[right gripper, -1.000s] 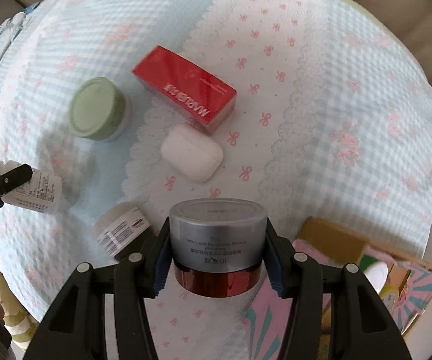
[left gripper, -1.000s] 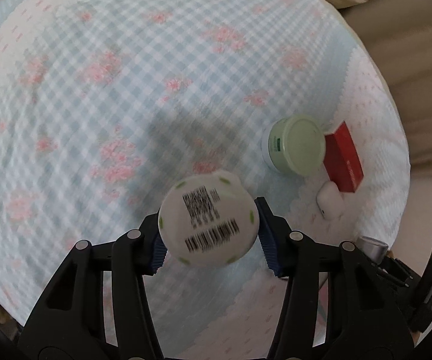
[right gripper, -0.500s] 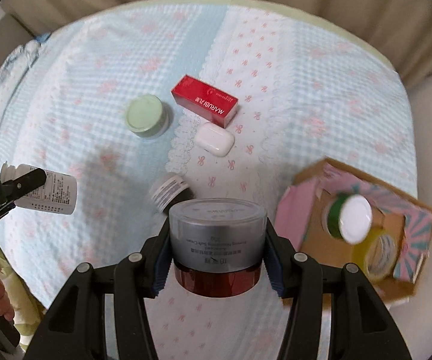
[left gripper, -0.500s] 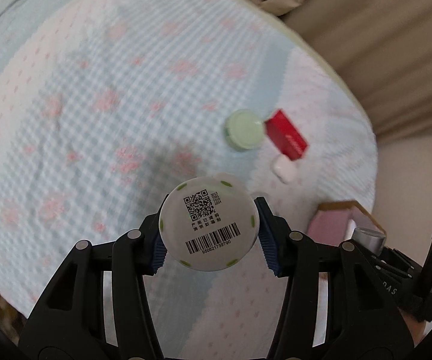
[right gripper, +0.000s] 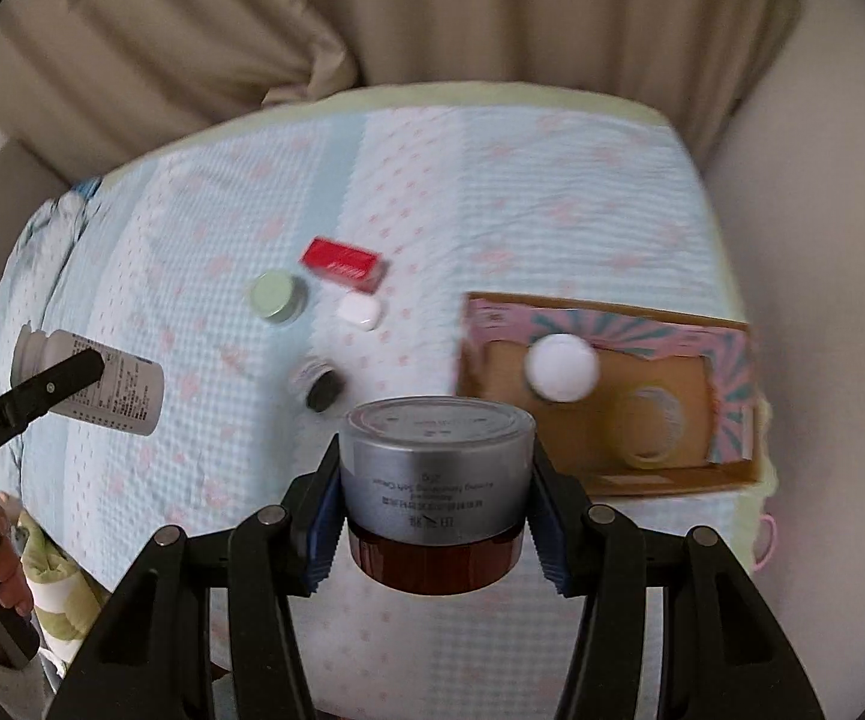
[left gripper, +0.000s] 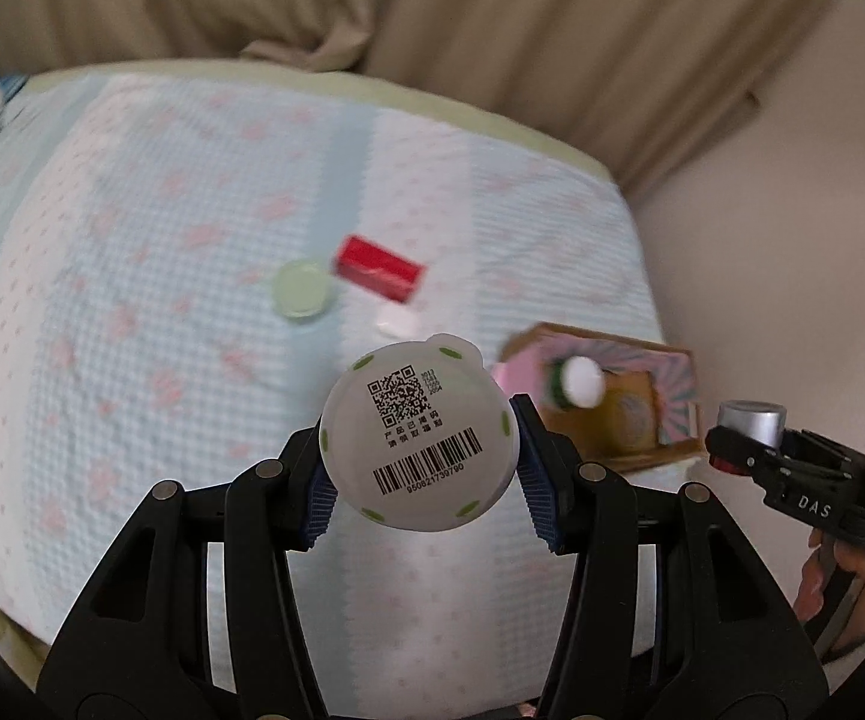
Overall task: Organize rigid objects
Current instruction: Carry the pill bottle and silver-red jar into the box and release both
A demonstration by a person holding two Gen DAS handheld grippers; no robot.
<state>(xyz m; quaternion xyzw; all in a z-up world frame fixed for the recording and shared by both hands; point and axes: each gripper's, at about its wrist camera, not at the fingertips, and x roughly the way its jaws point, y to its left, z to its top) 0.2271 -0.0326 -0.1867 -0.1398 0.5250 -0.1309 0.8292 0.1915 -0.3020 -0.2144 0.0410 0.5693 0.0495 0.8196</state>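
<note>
On the quilted bed [right gripper: 192, 420], a small dark-capped jar [right gripper: 318, 387] shows only in the right view, hidden behind the white bottle [left gripper: 417, 441] clamped in the left gripper [left gripper: 420, 480], while the right gripper [right gripper: 435, 510] grasps a silver-lidded jar [right gripper: 435, 468].

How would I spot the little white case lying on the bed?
Find the pale blue checked bedspread, then the flat red rectangular box near its middle. The small white rounded plastic case lies just in front, beside the green-lidded round jar; it alone is pebble-shaped and plain white.

Red box [right gripper: 344, 264], green-lidded jar [right gripper: 277, 296]
</note>
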